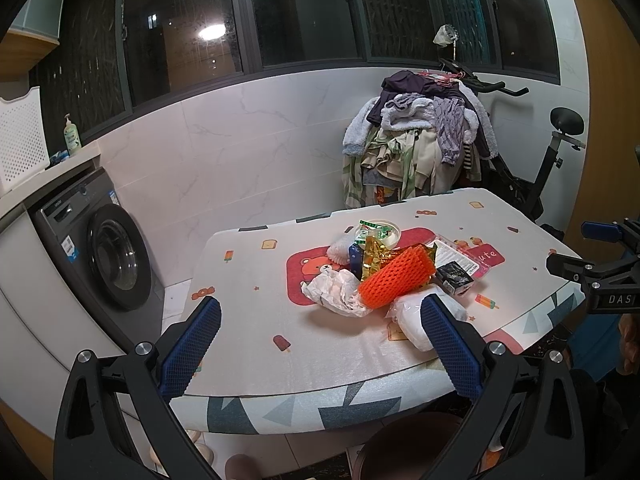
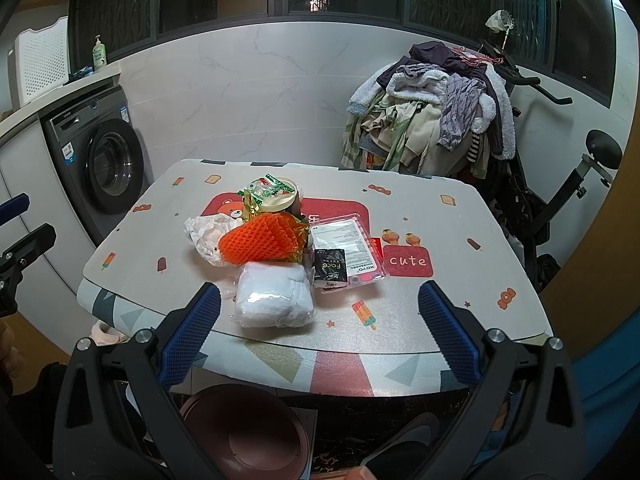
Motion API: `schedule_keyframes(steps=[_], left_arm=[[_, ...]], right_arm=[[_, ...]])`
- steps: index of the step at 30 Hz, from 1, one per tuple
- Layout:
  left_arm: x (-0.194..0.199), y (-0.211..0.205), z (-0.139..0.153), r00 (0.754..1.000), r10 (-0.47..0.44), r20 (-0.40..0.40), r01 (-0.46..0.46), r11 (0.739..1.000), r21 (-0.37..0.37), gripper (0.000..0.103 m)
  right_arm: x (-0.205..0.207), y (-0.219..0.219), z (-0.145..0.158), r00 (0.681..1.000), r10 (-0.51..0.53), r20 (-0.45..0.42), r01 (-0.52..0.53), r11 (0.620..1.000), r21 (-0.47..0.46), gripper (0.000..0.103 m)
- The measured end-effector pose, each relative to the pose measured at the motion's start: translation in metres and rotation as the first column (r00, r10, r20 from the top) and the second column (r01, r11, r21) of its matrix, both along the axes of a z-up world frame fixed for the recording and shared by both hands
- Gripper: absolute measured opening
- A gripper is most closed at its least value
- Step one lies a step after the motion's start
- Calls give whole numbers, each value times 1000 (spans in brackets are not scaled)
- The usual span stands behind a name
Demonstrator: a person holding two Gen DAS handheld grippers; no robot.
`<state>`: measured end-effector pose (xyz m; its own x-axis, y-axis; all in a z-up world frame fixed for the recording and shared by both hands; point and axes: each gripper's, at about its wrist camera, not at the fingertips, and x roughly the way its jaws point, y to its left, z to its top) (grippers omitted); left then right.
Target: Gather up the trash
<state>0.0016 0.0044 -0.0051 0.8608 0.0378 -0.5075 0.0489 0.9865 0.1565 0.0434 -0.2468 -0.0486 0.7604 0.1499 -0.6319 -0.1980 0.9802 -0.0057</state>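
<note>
A pile of trash lies on the table [image 1: 256, 344] [image 2: 460, 264]: an orange foam net [image 1: 394, 276] [image 2: 260, 238], crumpled white paper [image 1: 338, 290] [image 2: 206, 236], a white plastic-wrapped bundle [image 1: 416, 320] [image 2: 274, 296], gold foil [image 1: 374, 254], a black sachet [image 1: 454, 276] [image 2: 330, 266], a clear pink package [image 2: 352, 246] and a round tub [image 2: 280, 196]. My left gripper [image 1: 320, 344] is open and empty at the table's near edge. My right gripper [image 2: 320, 336] is open and empty, just short of the white bundle.
A brown bin [image 2: 244, 432] [image 1: 404, 444] stands on the floor under the table's near edge. A washing machine [image 1: 104, 256] is at the left. A heap of clothes [image 1: 416, 148] and an exercise bike [image 1: 556, 160] stand behind the table.
</note>
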Motion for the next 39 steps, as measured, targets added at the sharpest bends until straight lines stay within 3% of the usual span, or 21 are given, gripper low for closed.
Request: schedule_keyframes(steps=[16,22,27,31,35,39], left_arm=[[-1,0,-1,1000,-2,-3,2,1000,-5,98],[1,7,-4,999,-53,-9,52,997,-65,98],[16,18,-23,989,-113,-96,98,984,-149,98],[21,21,-35,993,-88,-73,81,992,-99,98],[25,25,-45,993,-107,-46,103,991,-80,98],[35,33,-54,996,-77,-35,75,996,-54,98]], right_arm=[[0,0,0,1000,-1,-1,1,1000,-1,97],[2,0,-7,1000,0,0,0,1000,11,97],[7,-4,-20,1000,-12,-20,13,1000,25,97],[16,-9,-36,998,-9,-55,11,1000,26,97],[30,-12,-55,987,-6,-163,12,999,37,97],[39,-7,-68,984,-53,-168,44,997,-57,97]])
